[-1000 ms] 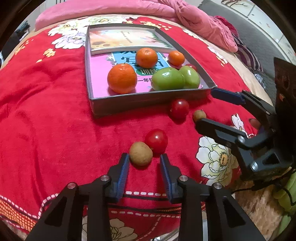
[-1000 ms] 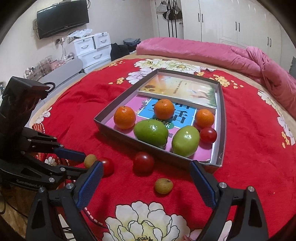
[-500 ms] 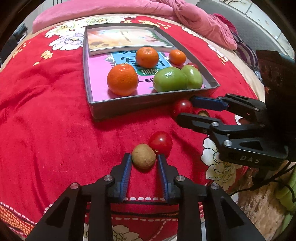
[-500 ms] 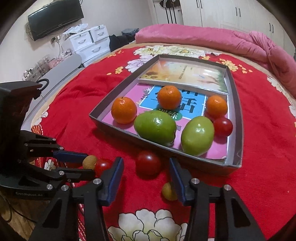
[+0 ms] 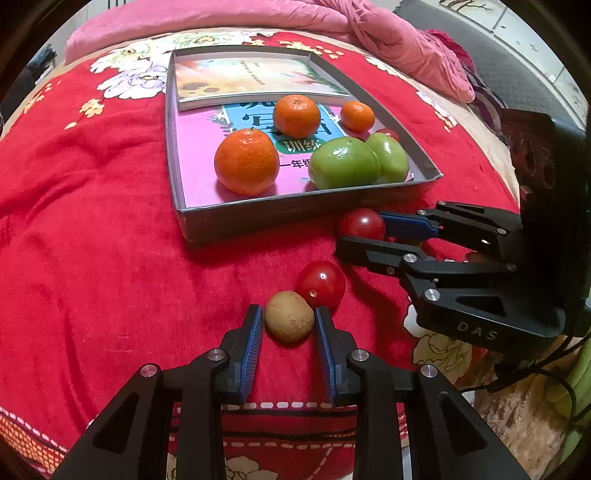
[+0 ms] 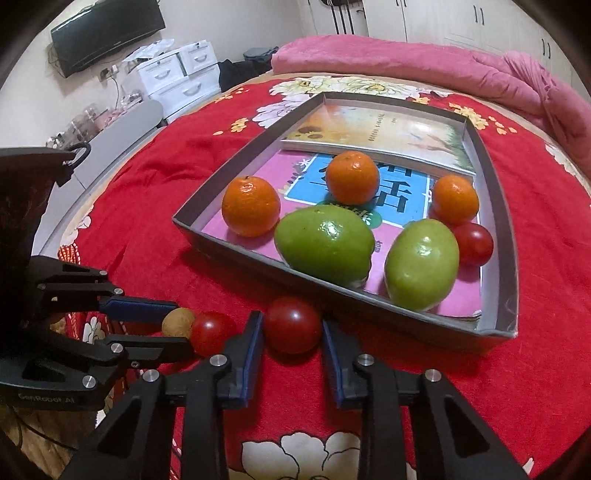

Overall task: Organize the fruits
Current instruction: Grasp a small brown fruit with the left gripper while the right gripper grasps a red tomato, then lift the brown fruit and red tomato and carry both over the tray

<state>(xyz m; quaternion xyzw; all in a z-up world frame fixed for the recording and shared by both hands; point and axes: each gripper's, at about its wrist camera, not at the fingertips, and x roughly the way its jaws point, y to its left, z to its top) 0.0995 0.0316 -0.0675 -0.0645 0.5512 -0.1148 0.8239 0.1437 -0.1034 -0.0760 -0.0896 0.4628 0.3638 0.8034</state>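
My left gripper (image 5: 289, 312) is shut on a small brown round fruit (image 5: 290, 320) lying on the red floral blanket. A loose cherry tomato (image 5: 320, 284) touches that fruit on its far right side. My right gripper (image 6: 291, 321) has its jaws closing around a second cherry tomato (image 6: 293, 325) just in front of the grey tray (image 6: 236, 251); both blue pads touch its sides. The left wrist view shows the right gripper (image 5: 360, 230) on that tomato (image 5: 361, 223). In the tray (image 5: 295, 206) lie three oranges, two green fruits and one cherry tomato on top of books.
A pink quilt (image 6: 424, 62) lies bunched along the far side of the bed. White drawers (image 6: 177, 77) and a wall television (image 6: 107, 33) stand beyond the bed's left edge. Red blanket (image 5: 92, 240) stretches left of the tray.
The right gripper came down and forward to the tomato by the tray and narrowed its wide jaws around it. The left jaws closed onto the brown fruit.
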